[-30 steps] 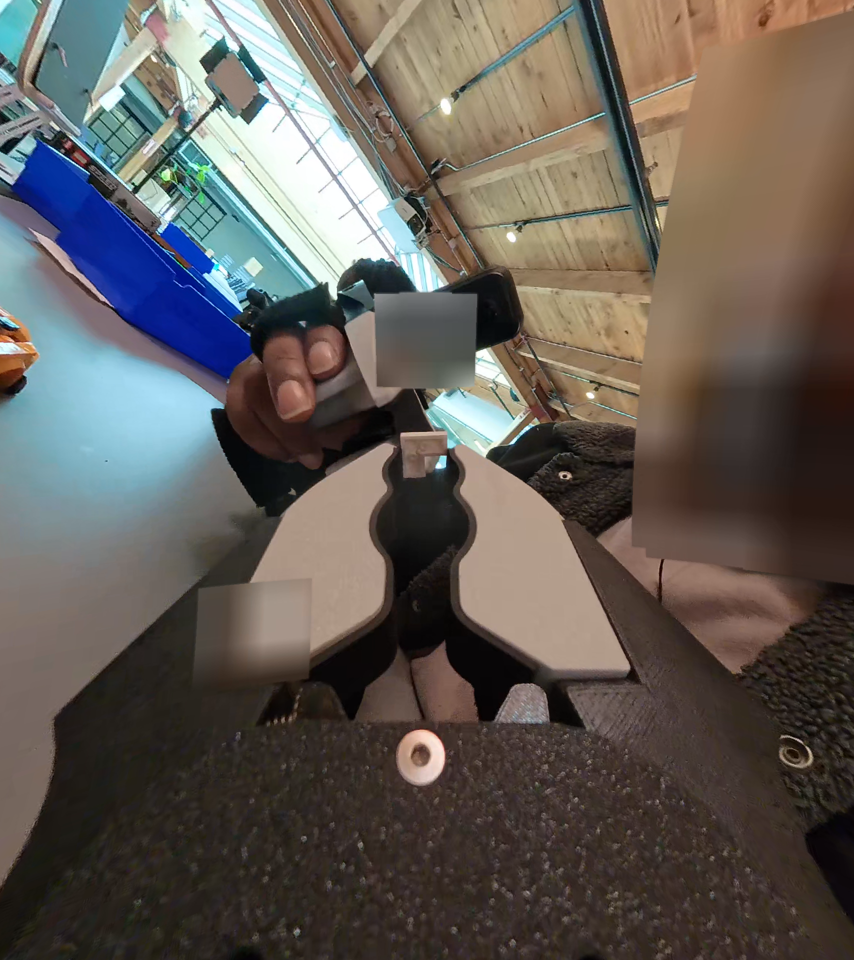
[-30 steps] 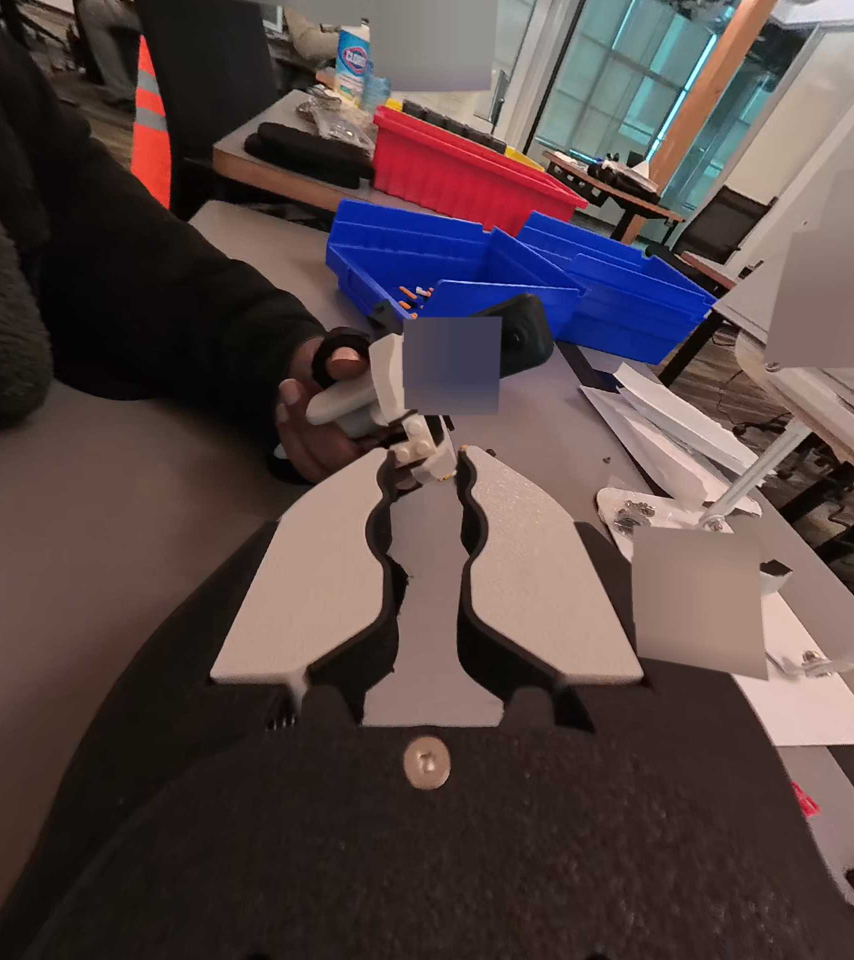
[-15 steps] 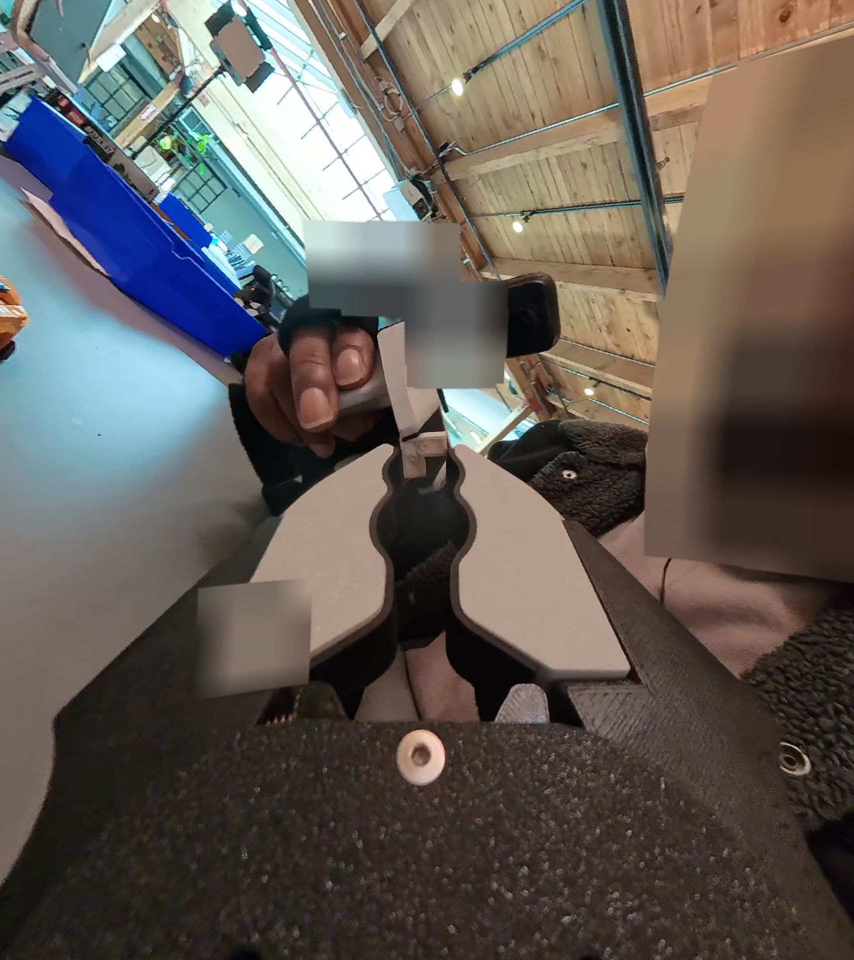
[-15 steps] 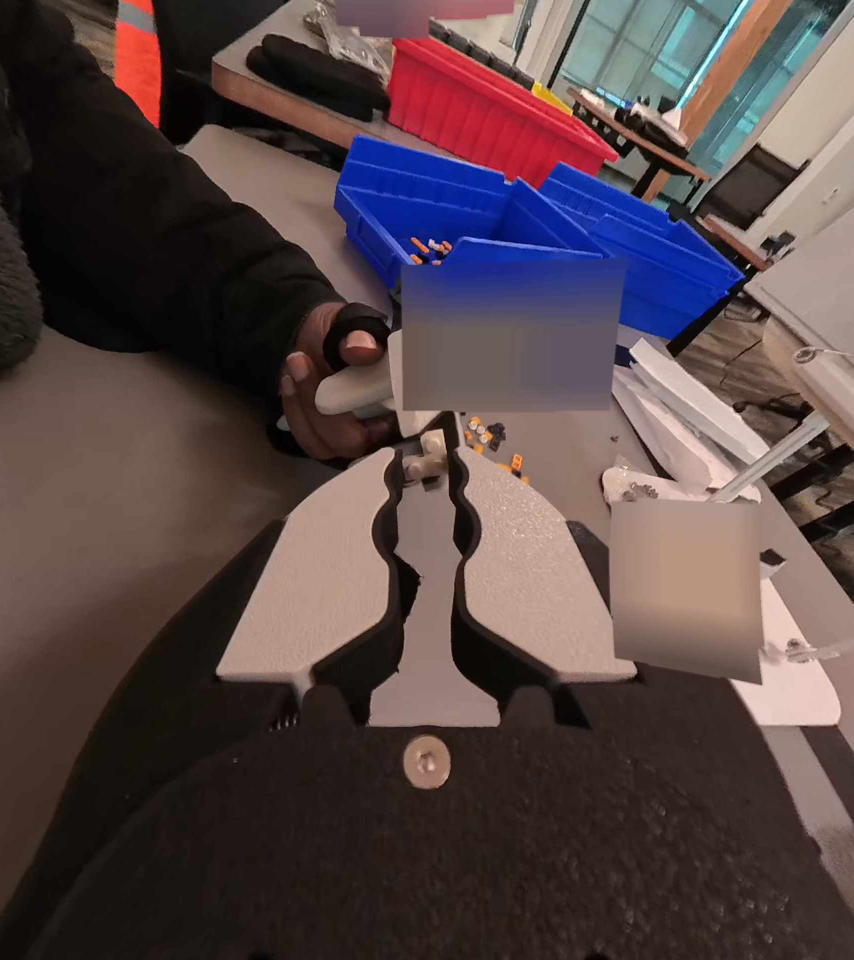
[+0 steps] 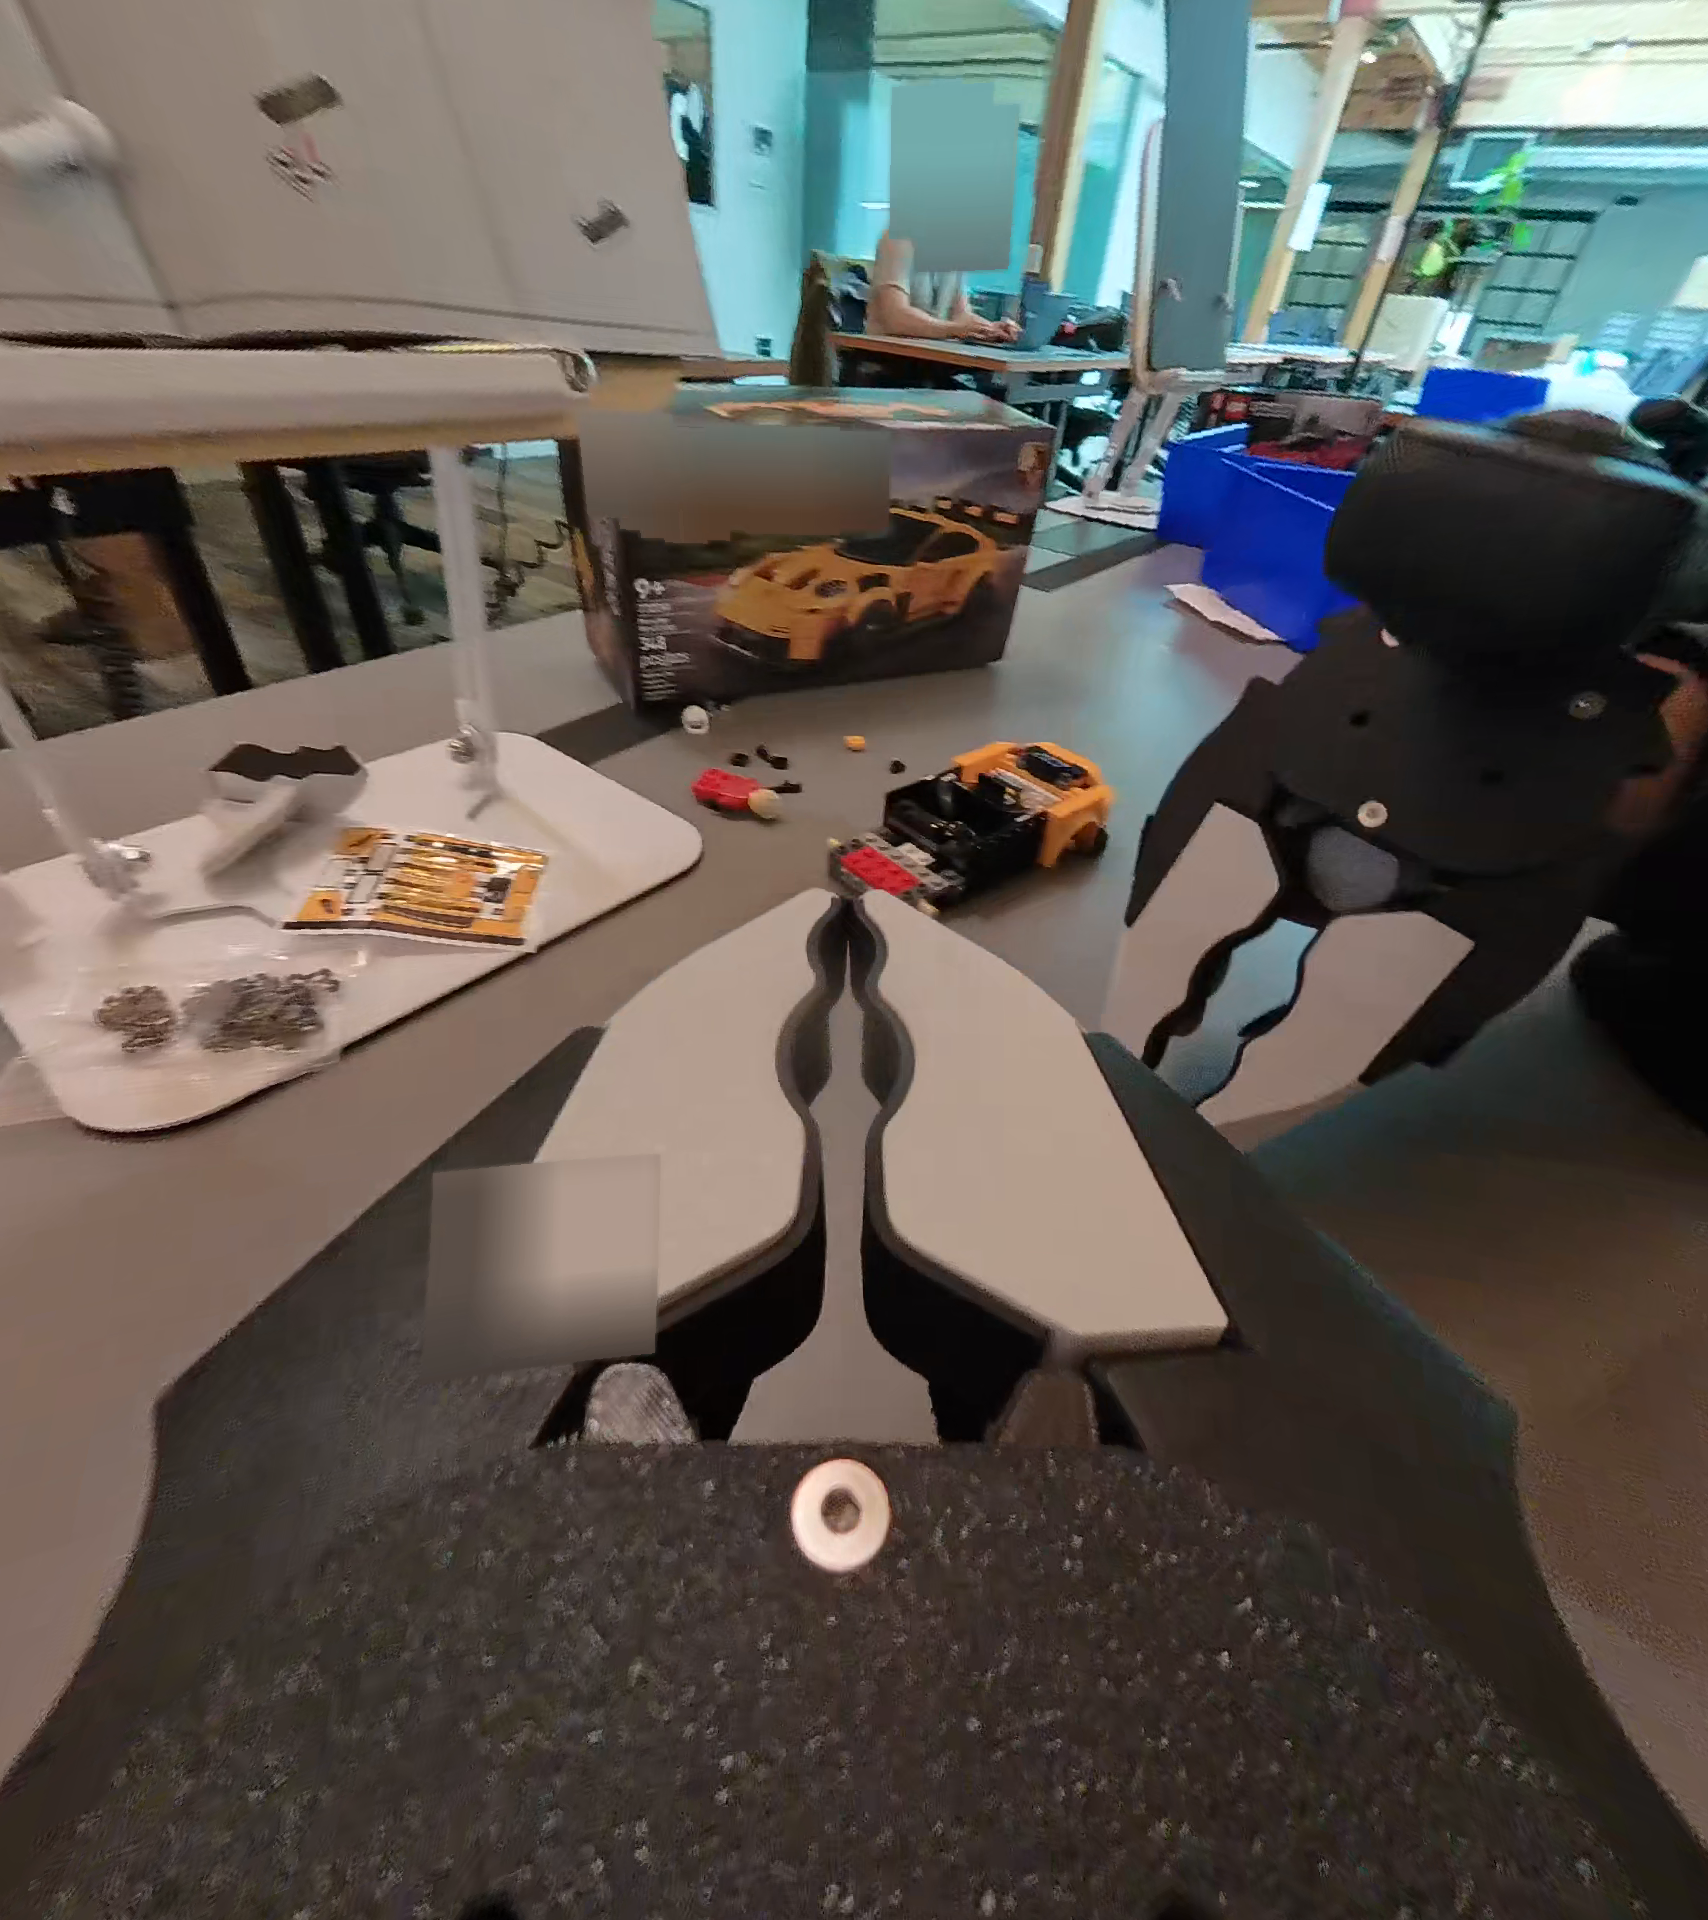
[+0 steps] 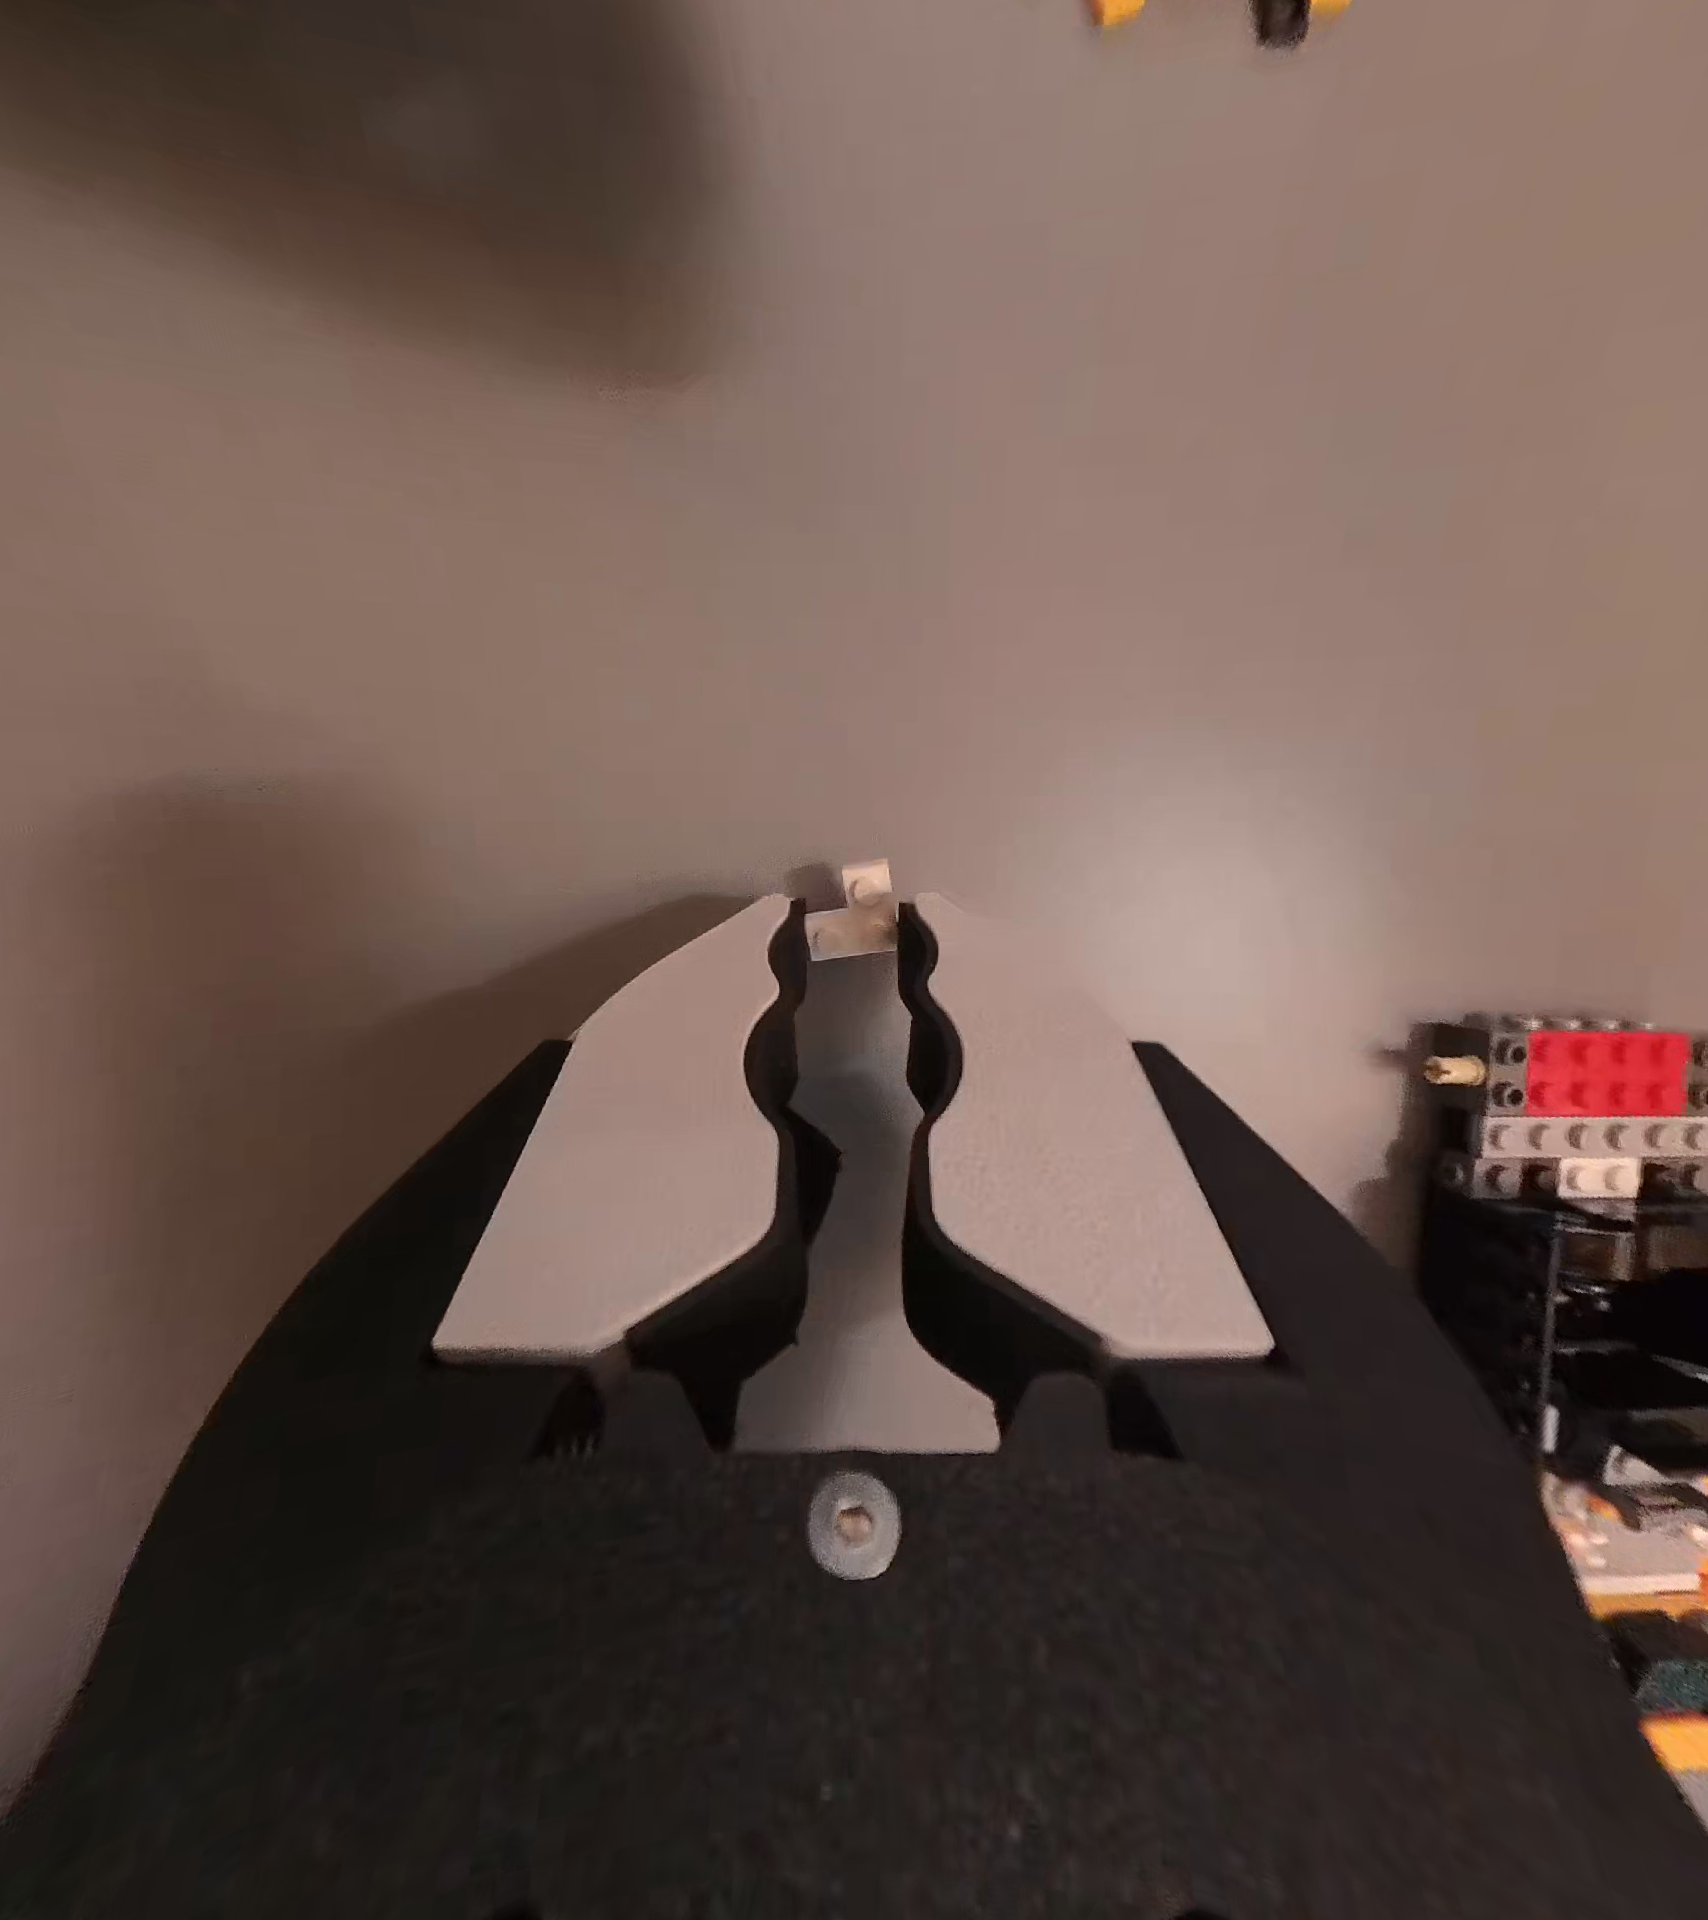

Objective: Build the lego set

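My right gripper [image 6: 850, 925] points down at the grey table and is shut on a small white lego piece [image 6: 855, 920] held at its tips. The partly built black and orange car [image 6: 1608, 1247] lies to its right, red plate on top. In the left wrist view the car [image 5: 985, 821] sits just beyond my left gripper [image 5: 845, 909], which is shut and empty. The right gripper [image 5: 1193, 1060] shows there at the right, tips down near the table.
The lego box [image 5: 808, 561] stands behind the car. Loose red, black and orange pieces [image 5: 725, 787] lie between them. A white stand base [image 5: 621, 842] at the left holds a sticker sheet [image 5: 424, 883] and a parts bag [image 5: 216, 1008]. Blue bins [image 5: 1245, 499] stand far right. Some 15 cm of space lies between my two pairs of fingers.
The white piece passed from my left gripper to my right. The left has shut empty and swung to face the table. The right has tipped down over the table beside the car.
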The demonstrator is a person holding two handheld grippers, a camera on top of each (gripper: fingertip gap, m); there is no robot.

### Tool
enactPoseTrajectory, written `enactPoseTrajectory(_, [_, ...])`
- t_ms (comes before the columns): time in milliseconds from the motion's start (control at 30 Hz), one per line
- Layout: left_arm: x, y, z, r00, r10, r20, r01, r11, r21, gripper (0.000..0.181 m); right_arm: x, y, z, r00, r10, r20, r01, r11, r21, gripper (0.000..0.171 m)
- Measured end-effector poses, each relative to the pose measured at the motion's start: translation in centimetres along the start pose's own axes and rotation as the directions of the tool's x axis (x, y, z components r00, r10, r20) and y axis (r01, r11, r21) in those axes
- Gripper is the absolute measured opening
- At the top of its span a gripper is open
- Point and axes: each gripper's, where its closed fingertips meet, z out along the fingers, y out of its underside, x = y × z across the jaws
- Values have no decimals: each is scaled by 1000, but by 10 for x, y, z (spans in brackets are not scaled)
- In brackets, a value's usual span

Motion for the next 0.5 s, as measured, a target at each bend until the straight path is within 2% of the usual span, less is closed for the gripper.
enactPoseTrajectory(33, [-3, -1, -1, 1000, 0, 16, 0, 1000, 6, 0, -2, 3, 1, 1000, 6, 12, -6, 1000, -23, 17])
enactPoseTrajectory(233, [-10, 5, 0, 999, -3, 49, 3, 1000, -13, 0, -3, 7, 4, 1000, 26, 14, -24, 997, -79, 17])
enactPoseTrajectory(500, [-7, 12, 3, 999, -1, 37, 2, 999, -48, 0, -3, 4, 5, 999, 39, 20, -38, 998, -57, 17])
